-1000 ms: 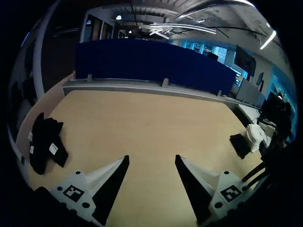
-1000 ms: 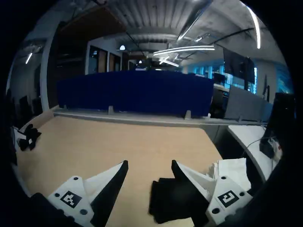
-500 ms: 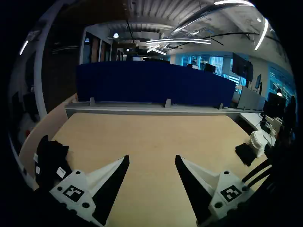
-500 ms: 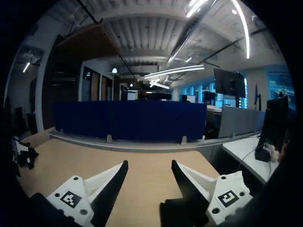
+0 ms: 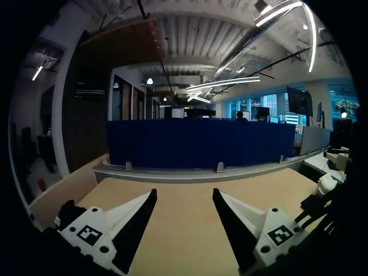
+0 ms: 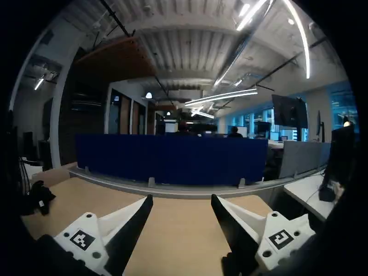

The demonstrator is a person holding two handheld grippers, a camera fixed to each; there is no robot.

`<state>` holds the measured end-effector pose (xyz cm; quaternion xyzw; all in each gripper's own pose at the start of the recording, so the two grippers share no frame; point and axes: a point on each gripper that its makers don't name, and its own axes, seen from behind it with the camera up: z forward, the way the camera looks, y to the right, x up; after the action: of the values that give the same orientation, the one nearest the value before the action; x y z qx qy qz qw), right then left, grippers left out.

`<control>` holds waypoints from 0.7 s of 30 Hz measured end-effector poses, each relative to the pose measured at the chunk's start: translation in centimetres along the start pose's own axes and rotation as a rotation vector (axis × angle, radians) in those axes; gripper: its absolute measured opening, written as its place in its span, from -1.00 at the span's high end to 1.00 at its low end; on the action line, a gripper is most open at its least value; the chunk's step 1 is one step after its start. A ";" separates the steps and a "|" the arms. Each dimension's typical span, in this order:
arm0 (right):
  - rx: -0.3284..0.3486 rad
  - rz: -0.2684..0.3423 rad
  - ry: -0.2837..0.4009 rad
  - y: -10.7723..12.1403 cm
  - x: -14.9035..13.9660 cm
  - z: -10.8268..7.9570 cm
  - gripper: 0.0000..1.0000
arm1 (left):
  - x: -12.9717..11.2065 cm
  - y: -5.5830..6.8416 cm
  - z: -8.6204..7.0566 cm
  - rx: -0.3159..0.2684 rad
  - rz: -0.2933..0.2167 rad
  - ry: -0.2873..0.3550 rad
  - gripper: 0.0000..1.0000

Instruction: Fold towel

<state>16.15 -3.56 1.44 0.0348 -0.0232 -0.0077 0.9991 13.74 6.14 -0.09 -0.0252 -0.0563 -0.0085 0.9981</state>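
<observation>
My left gripper (image 5: pixel 184 192) is open above the wooden table (image 5: pixel 184 230), with nothing between its fingers. A crumpled pile of black towels (image 5: pixel 68 210) peeks out behind its left finger. A folded black towel (image 5: pixel 314 201) lies at the table's right edge beside a stack of white cloth (image 5: pixel 328 182). My right gripper (image 6: pixel 181 198) is also open and holds nothing. In the right gripper view the crumpled black pile (image 6: pixel 39 195) lies far left, and a bit of the folded black towel (image 6: pixel 228 265) shows under the right finger.
A blue partition (image 5: pixel 198 143) on a grey rail closes off the table's far edge. Beyond it is an office with monitors (image 6: pixel 287 110) and ceiling lights. Another desk (image 6: pixel 308 193) stands to the right.
Both gripper views have tilted upward. The table and towels slid down in view, and more ceiling shows. Both grippers stayed open.
</observation>
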 end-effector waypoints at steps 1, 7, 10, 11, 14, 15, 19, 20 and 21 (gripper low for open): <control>-0.001 0.000 -0.001 -0.1 0.0 0.0 -0.97 | 0.1 0.0 0.0 0.003 -0.004 0.007 -0.79; -0.016 -0.009 0.002 -0.4 0.4 0.1 -1.00 | 0.3 0.0 -0.1 0.008 -0.020 0.031 -0.79; -0.023 -0.012 -0.004 -0.3 0.2 0.0 -1.00 | 0.2 0.0 -0.1 0.008 -0.027 0.038 -0.79; -0.026 -0.012 -0.007 -0.3 0.1 0.0 -1.00 | 0.2 0.0 0.0 0.007 -0.031 0.040 -0.79; -0.030 -0.012 -0.010 -0.3 0.2 -0.1 -1.00 | -0.2 -0.1 0.1 0.008 -0.046 0.042 -0.78; -0.031 -0.012 -0.010 -0.3 0.1 -0.2 -1.00 | -0.4 -0.2 0.1 0.009 -0.047 0.042 -0.79; -0.029 -0.009 -0.010 -0.7 -0.2 -0.3 -1.00 | -1.5 -0.4 0.2 0.019 -0.034 0.048 -0.79; -0.027 -0.008 -0.010 -0.9 -0.3 -0.3 -1.00 | -1.8 -0.4 0.2 0.022 -0.025 0.051 -0.79; -0.023 -0.007 -0.010 -1.1 -0.4 -0.3 -1.00 | -2.1 -0.4 0.2 0.024 -0.018 0.054 -0.79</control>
<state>15.76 -4.61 1.05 0.0231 -0.0279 -0.0117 0.9993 11.62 5.80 -0.08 -0.0124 -0.0298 -0.0177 0.9993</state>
